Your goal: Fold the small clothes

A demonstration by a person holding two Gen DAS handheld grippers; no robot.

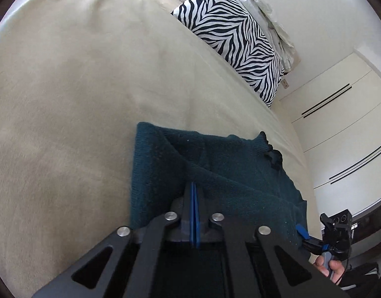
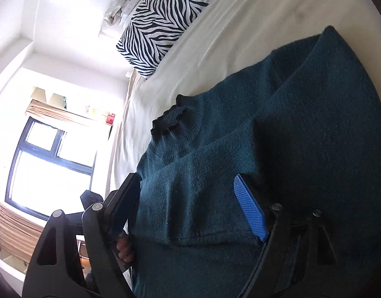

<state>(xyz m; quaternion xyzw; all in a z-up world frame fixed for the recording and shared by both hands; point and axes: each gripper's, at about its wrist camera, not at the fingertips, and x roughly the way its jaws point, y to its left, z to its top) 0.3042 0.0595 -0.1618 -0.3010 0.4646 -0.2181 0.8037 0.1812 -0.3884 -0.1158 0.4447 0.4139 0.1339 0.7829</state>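
Note:
A dark teal knit sweater (image 1: 227,161) lies flat on the cream bed (image 1: 78,87), its sleeve folded across the body. My left gripper (image 1: 192,183) is shut, blue pads pressed together, tips resting at a fold of the sweater; no cloth shows between the pads. In the right wrist view the sweater (image 2: 302,124) fills the frame, frilled collar (image 2: 170,119) towards the left. My right gripper (image 2: 185,177) stands open and wide over the folded sleeve, pads clear of the cloth. The right gripper (image 1: 304,233) also shows at the sweater's right edge, held by a hand (image 1: 332,268).
A zebra-print pillow (image 1: 230,37) leans at the head of the bed, with a crumpled pale sheet (image 1: 270,19) behind it. White wardrobe doors (image 1: 339,124) stand to the right. The right wrist view shows the pillow (image 2: 160,19) and a bright window (image 2: 48,161) past the bed's edge.

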